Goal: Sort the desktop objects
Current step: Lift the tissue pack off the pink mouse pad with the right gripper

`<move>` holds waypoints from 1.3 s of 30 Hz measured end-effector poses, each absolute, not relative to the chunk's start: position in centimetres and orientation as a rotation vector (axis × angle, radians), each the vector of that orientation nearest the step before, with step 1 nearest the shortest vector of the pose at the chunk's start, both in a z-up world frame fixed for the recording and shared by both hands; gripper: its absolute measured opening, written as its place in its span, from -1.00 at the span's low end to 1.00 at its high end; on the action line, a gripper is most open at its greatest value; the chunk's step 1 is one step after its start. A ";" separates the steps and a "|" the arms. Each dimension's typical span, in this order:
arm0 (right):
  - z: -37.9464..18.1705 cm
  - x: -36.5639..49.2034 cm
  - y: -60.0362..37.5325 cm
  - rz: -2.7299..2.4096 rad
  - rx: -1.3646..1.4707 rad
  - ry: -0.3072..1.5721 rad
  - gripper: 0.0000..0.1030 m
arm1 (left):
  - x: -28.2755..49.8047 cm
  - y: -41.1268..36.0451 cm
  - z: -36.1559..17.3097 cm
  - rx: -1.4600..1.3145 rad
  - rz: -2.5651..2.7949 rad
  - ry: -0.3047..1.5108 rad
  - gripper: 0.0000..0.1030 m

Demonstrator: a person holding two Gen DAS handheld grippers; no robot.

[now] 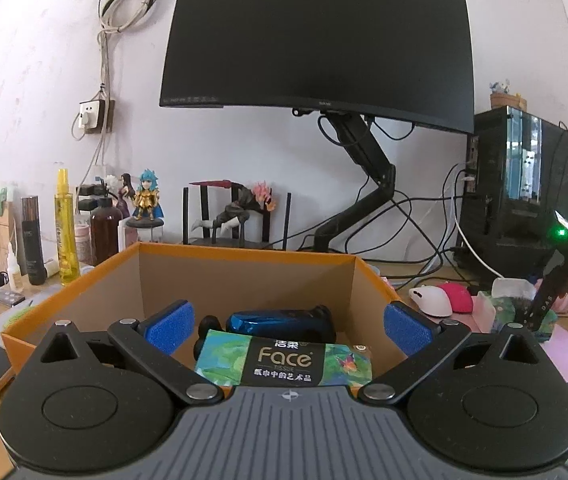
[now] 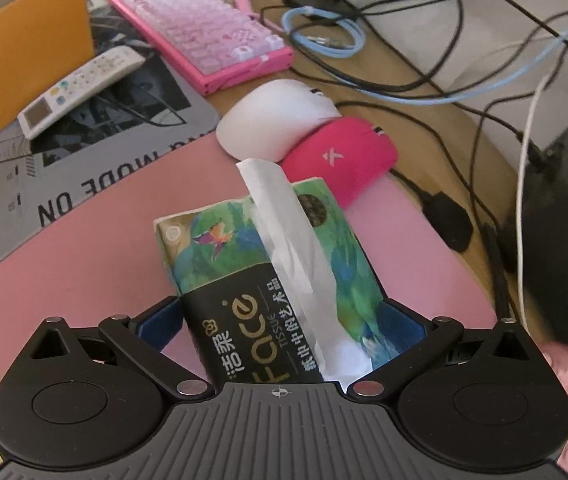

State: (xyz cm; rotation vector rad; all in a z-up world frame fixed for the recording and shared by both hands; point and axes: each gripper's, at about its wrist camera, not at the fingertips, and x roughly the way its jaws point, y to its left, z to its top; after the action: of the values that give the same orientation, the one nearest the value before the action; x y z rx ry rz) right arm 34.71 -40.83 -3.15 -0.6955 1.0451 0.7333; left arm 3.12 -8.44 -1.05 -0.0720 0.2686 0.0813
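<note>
Wooden tabletop (image 2: 400,76) carries a smooth pink mat (image 2: 84,264); right gripper (image 2: 280,320) fingers clenched on a glossy soft tissue pack (image 2: 244,256) above it; left gripper (image 1: 288,322) fingers spread wide, empty, over an orange cardboard box (image 1: 244,276) holding another pack (image 1: 284,362).

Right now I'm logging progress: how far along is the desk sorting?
Done: a tissue pack and blue shaver lie in the orange box. In hand: the right gripper straddles another tissue pack. Left: white mouse, pink mouse, remote.
</note>
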 end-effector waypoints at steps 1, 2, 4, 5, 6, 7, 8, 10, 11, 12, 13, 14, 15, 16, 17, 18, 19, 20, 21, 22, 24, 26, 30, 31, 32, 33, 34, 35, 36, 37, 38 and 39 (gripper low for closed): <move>-3.1 34.9 -40.9 0.744 -0.696 1.049 1.00 | 3.2 -8.6 -1.1 -0.074 0.080 0.270 1.00; -3.1 35.2 -40.9 0.749 -0.696 1.051 1.00 | 3.3 -8.7 -1.1 -0.076 0.078 0.271 1.00; -3.0 35.7 -40.9 0.760 -0.696 1.056 1.00 | 3.4 -9.0 -1.1 -0.079 0.077 0.271 1.00; -3.0 35.9 -41.0 0.766 -0.696 1.059 1.00 | 3.4 -9.1 -1.1 -0.079 0.079 0.269 1.00; -3.0 36.2 -41.0 0.771 -0.696 1.061 1.00 | 3.4 -9.2 -1.0 -0.080 0.082 0.268 1.00; -3.0 36.4 -41.0 0.777 -0.697 1.064 1.00 | 3.4 -9.3 -1.0 -0.080 0.090 0.267 1.00; -2.9 36.7 -41.0 0.782 -0.697 1.066 1.00 | 3.4 -9.4 -0.9 -0.082 0.099 0.267 1.00; -2.9 37.4 -41.0 0.790 -0.694 1.076 1.00 | 3.4 -9.5 -0.8 -0.088 0.117 0.264 1.00; -2.8 37.6 -41.1 0.790 -0.692 1.085 1.00 | 3.3 -9.5 -0.7 -0.097 0.125 0.259 1.00; -2.7 37.8 -41.1 0.790 -0.689 1.093 1.00 | 3.3 -9.5 -0.6 -0.104 0.134 0.256 1.00; -2.6 38.0 -41.0 0.796 -0.699 1.099 1.00 | 3.2 -9.4 -0.5 -0.109 0.145 0.254 1.00; -2.4 38.1 -41.0 0.801 -0.708 1.105 1.00 | 3.2 -9.4 -0.5 -0.114 0.156 0.251 1.00; -2.3 38.3 -40.9 0.806 -0.718 1.111 1.00 | 3.3 -9.3 -0.5 -0.121 0.163 0.253 1.00; -2.2 38.4 -40.9 0.812 -0.727 1.117 1.00 | 3.3 -9.2 -0.5 -0.128 0.168 0.258 1.00; -2.1 38.6 -40.8 0.817 -0.737 1.123 1.00 | 3.4 -9.1 -0.5 -0.136 0.173 0.263 1.00; -2.2 38.8 -40.6 0.818 -0.749 1.129 1.00 | 3.5 -9.1 -0.5 -0.140 0.174 0.267 1.00; -2.8 38.8 -40.1 0.819 -0.764 1.137 1.00 | 3.6 -9.2 -0.5 -0.141 0.172 0.269 1.00; -2.8 39.0 -40.1 0.823 -0.763 1.143 1.00 | 3.6 -9.2 -0.5 -0.143 0.171 0.272 1.00; -2.9 39.2 -40.0 0.827 -0.763 1.148 1.00 | 3.7 -9.2 -0.5 -0.144 0.170 0.274 1.00; -3.0 39.4 -40.0 0.830 -0.763 1.153 1.00 | 3.7 -9.2 -0.5 -0.144 0.168 0.274 1.00; -3.1 39.9 -39.9 0.838 -0.762 1.164 1.00 | 3.7 -9.3 -0.5 -0.145 0.164 0.275 1.00; -3.3 39.8 -40.1 0.842 -0.747 1.159 1.00 | 3.8 -9.3 -0.6 -0.146 0.160 0.276 1.00; -3.5 39.9 -40.3 0.834 -0.725 1.156 1.00 | 3.8 -9.3 -0.6 -0.150 0.155 0.281 1.00; -3.5 39.8 -40.3 0.829 -0.726 1.153 1.00 | 3.8 -9.3 -0.6 -0.149 0.154 0.283 1.00; -3.6 39.6 -40.2 0.824 -0.735 1.146 1.00 | 3.8 -9.3 -0.7 -0.148 0.154 0.285 1.00; -3.7 39.5 -40.1 0.819 -0.744 1.139 1.00 | 3.8 -9.3 -0.7 -0.146 0.154 0.287 1.00; -3.9 39.3 -40.0 0.814 -0.748 1.133 1.00 | 3.8 -9.2 -0.7 -0.147 0.153 0.289 1.00; -4.0 39.1 -40.0 0.808 -0.749 1.124 1.00 | 3.8 -9.2 -0.7 -0.149 0.152 0.291 1.00; -4.1 38.8 -40.1 0.802 -0.753 1.111 1.00 | 3.8 -9.1 -0.7 -0.152 0.151 0.293 1.00; -4.1 38.5 -40.1 0.794 -0.753 1.101 1.00 | 3.7 -9.1 -0.8 -0.155 0.150 0.294 1.00; -4.2 38.3 -40.1 0.788 -0.754 1.093 1.00 | 3.7 -9.0 -0.8 -0.159 0.149 0.294 1.00; -4.2 38.1 -40.2 0.778 -0.747 1.088 1.00 | 3.7 -8.9 -0.7 -0.162 0.149 0.295 1.00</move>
State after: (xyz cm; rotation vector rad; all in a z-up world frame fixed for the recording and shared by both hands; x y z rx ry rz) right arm 38.13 -40.18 -4.22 -0.7475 1.0876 0.7784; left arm 3.68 -8.86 -0.74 -0.1624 0.2951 0.1487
